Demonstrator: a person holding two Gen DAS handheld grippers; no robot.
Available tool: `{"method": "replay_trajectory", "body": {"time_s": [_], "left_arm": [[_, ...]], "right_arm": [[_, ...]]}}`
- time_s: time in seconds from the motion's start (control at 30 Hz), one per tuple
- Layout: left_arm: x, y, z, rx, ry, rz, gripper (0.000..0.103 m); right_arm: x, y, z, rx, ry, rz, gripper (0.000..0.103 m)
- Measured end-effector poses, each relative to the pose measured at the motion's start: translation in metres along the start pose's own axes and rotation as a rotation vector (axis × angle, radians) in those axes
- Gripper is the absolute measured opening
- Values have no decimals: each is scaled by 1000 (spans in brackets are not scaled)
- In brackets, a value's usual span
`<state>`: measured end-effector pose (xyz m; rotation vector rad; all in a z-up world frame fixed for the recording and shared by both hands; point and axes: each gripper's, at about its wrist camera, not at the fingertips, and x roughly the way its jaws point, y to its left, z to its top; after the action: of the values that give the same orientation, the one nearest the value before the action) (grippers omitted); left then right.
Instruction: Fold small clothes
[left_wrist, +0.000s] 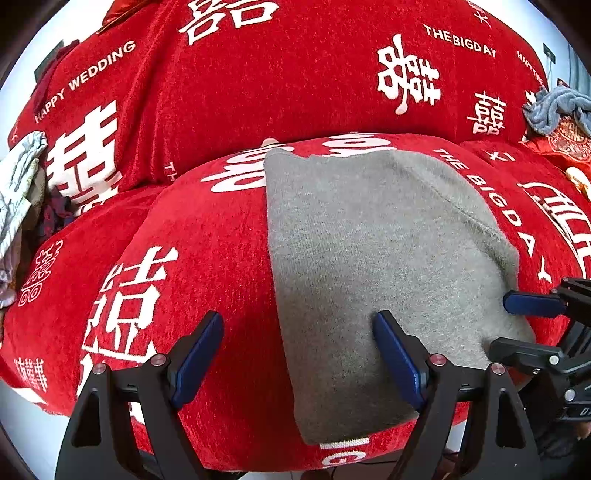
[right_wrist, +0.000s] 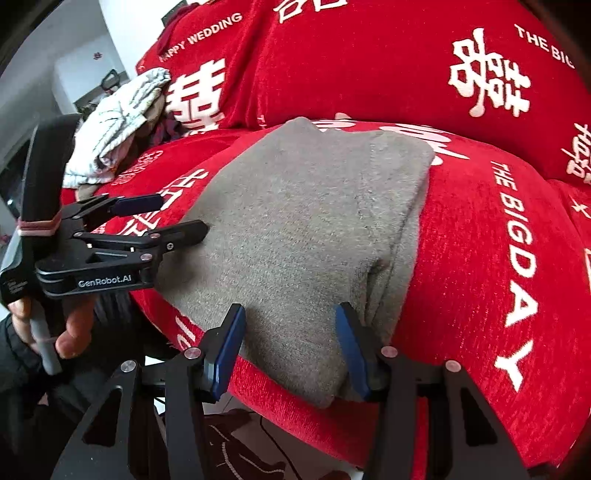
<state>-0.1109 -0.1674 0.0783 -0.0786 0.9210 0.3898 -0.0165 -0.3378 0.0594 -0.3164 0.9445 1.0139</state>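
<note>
Grey knit garment (left_wrist: 388, 266), soft, fuzzy, folded into a rectangle, lying on red chenille sofa cushion (left_wrist: 207, 266). Left gripper (left_wrist: 299, 354): jaws spread over its near-left edge. Right gripper (right_wrist: 291, 347): jaws spread, straddling its near corner.

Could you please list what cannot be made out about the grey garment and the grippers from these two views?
- Grey garment: its type and fold count; folded layers hide this in both views.
- Its near edge: left gripper and right gripper frames cover it.
- Pale cloth pile: contents unclear, small and distorted.
</note>
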Motion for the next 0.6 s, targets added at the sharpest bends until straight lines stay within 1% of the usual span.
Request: {"method": "replay_trajectory", "body": {"time_s": [0.33, 0.43, 0.53, 0.6], "left_arm": [[-16, -3, -1, -27, -31, 15, 84], [-19, 0, 1, -53, -39, 36, 84], [-17, -1, 3, -78, -32, 68, 84], [-16, -4, 4, -70, -26, 65, 84]], "right_arm": [[-14, 16, 13, 42, -23, -117, 56], [-16, 16, 16, 65, -30, -161, 63], [-17, 15, 20, 84, -32, -190, 66], [-18, 16, 23, 87, -29, -212, 66]]}}
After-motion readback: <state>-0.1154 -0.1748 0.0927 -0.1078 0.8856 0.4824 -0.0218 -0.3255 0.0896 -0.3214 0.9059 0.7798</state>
